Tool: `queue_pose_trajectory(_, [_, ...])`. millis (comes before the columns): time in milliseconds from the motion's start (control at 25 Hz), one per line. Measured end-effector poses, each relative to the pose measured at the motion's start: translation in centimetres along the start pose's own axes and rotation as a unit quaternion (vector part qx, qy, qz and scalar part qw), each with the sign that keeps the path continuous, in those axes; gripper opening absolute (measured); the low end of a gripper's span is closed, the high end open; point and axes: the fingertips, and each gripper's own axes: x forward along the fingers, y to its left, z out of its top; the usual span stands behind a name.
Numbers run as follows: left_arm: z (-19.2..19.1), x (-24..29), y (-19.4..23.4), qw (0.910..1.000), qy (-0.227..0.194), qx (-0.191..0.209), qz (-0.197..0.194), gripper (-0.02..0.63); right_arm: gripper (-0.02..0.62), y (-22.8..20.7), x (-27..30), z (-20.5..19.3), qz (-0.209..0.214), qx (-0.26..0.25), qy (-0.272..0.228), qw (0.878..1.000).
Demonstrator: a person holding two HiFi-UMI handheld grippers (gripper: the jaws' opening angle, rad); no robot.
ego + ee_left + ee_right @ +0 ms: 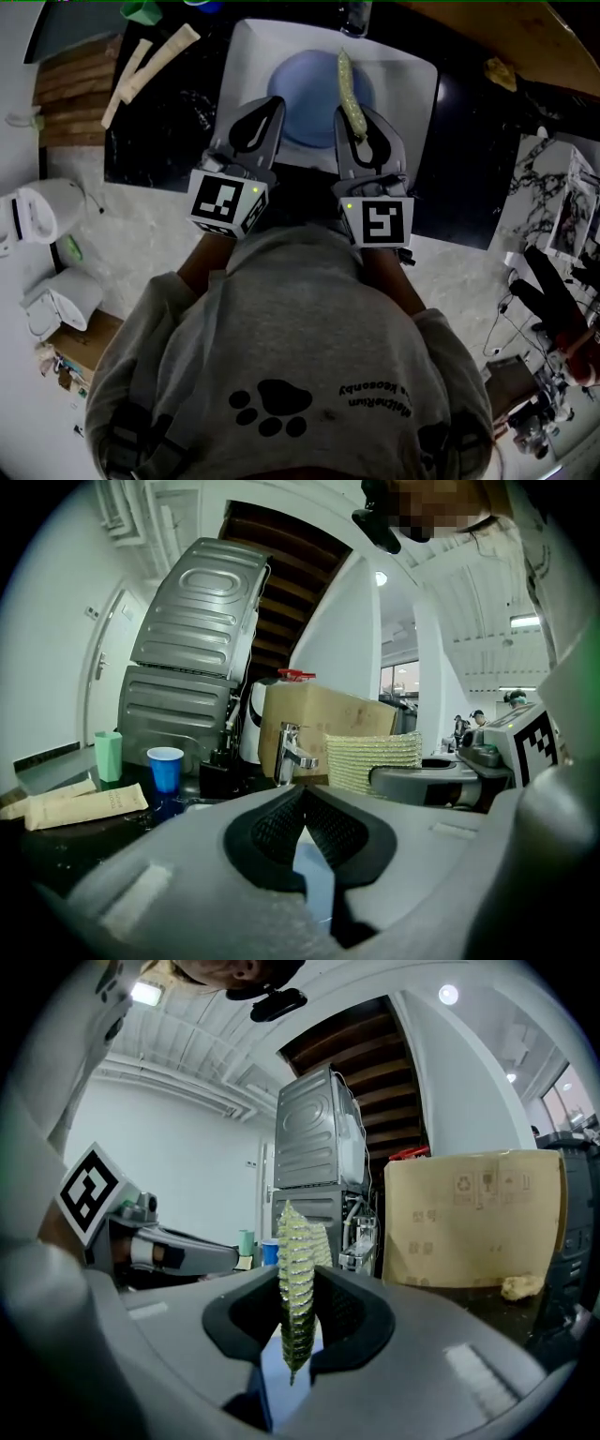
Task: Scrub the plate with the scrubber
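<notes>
A round blue plate (pixel 309 98) lies in a white square basin (pixel 418 82) set into the black counter. My left gripper (pixel 265 112) hovers over the plate's near left edge, shut with nothing between its pads (pixel 302 803); a sliver of the plate (pixel 317 885) shows beneath them. My right gripper (pixel 359 122) hangs over the plate's near right side, shut on a yellow-green woven scrubber (pixel 347 86). The scrubber (pixel 296 1279) stands edge-on between the jaws and sticks out past their tips. In the left gripper view the scrubber (pixel 375 759) shows flat-on, beside the right gripper (pixel 441 782).
Two cream tubes (pixel 150 58) lie on the counter left of the basin, with a green cup (pixel 109 756) and a blue cup (pixel 165 767) behind them. A chrome faucet (pixel 289 754) stands at the basin's far rim before a cardboard box (pixel 323 722). A yellow lump (pixel 500 73) lies at the right.
</notes>
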Motion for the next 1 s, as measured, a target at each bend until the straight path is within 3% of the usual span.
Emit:
queue_pose_trajectory(720, [-6.5, 4.7, 4.1, 0.9962, 0.075, -0.045, -0.001, 0.000, 0.075, -0.3, 5.3, -7.0, 0.015, 0.002, 0.063, 0.998])
queue_pose_trajectory(1000, [-9.2, 6.3, 5.1, 0.9909, 0.124, -0.054, 0.000, 0.000, 0.075, -1.1, 6.7, -8.9, 0.022, 0.043, 0.093, 0.995])
